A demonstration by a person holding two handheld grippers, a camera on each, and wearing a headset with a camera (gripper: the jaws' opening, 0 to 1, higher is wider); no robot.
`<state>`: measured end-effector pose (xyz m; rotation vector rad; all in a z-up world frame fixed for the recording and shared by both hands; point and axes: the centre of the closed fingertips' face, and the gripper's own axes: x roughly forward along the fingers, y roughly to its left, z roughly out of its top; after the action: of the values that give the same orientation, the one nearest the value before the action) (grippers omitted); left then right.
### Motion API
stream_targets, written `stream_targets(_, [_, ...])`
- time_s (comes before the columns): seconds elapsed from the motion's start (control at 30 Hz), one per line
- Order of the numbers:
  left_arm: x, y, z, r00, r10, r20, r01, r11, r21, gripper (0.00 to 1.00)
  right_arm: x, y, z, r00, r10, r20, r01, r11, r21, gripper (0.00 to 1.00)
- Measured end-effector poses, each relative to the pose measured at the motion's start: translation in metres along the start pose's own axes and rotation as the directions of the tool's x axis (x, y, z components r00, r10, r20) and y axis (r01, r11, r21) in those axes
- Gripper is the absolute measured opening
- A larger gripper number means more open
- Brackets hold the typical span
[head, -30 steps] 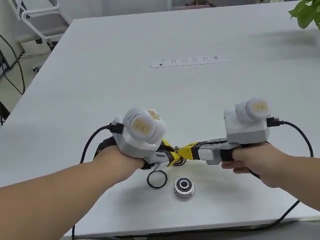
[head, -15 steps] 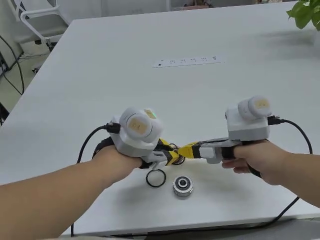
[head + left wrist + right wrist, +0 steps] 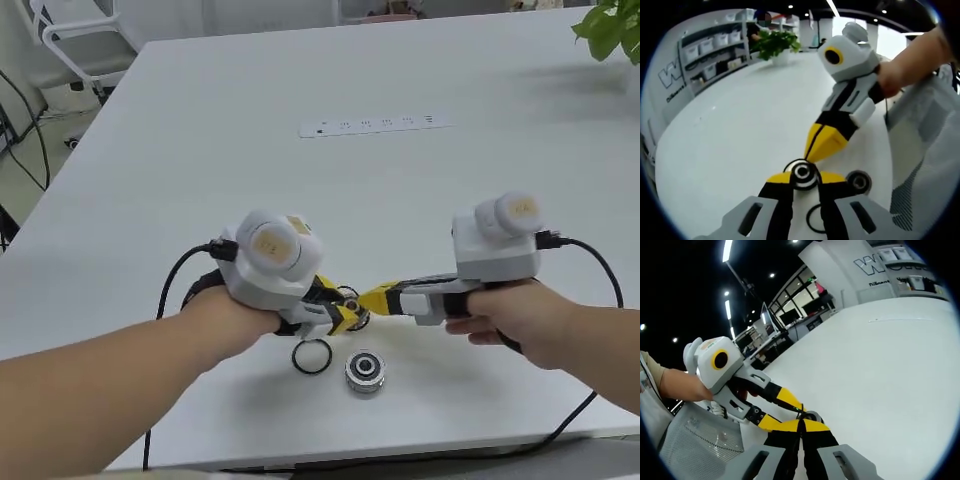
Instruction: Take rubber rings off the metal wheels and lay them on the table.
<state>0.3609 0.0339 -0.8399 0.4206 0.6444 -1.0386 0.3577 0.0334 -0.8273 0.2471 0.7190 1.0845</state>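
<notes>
A small metal wheel [image 3: 802, 170] with a black rubber ring around it sits between the yellow fingertips of my left gripper [image 3: 804, 178], which is shut on it. My right gripper [image 3: 812, 152] comes in from the opposite side, its jaws pinched together on the ring's upper edge. In the head view both grippers meet over the near table edge, left gripper [image 3: 343, 313] and right gripper [image 3: 373, 298], with the wheel [image 3: 348, 298] between them. On the table just below lie a loose rubber ring [image 3: 312, 356] and a bare metal wheel [image 3: 365, 369].
The white table [image 3: 300, 180] stretches far ahead. A flat power strip [image 3: 372, 125] lies on it further back, and plant leaves [image 3: 610, 25] show at the far right corner. A black cable [image 3: 600, 270] trails from the right gripper over the near edge.
The left gripper has rolled slightly in the hand. Both grippers stay joined at the held wheel, and the loose ring and bare wheel lie where they were.
</notes>
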Motion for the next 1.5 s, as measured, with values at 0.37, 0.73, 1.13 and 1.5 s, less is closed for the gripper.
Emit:
stream_targets(0.37, [-0.021,-0.005,0.005,0.999,-0.005,0.045,0.005,1.0,-0.007,0.28,-0.004,0.004,0.006,0.9997,0.003,0.023,-0.003,1.0,0.015,0.0])
stream_targets(0.73, [-0.057,-0.009,0.002,0.9963,-0.013,0.084,0.016,0.999,-0.028,0.36,-0.005,0.017,0.007,0.9994,0.029,0.019,-0.029,1.0,0.008,0.0])
stream_targets(1.13, [-0.088,-0.017,-0.002,0.9914,-0.005,0.131,0.013,0.998,-0.06,0.45,0.0,0.03,0.005,0.9981,0.061,0.004,-0.061,0.998,0.003,0.0])
stream_targets(1.5, [-0.1,-0.018,-0.022,0.9935,0.015,0.113,-0.008,0.998,-0.062,0.53,0.01,0.038,-0.004,0.9957,0.089,-0.027,-0.089,0.996,0.018,0.0])
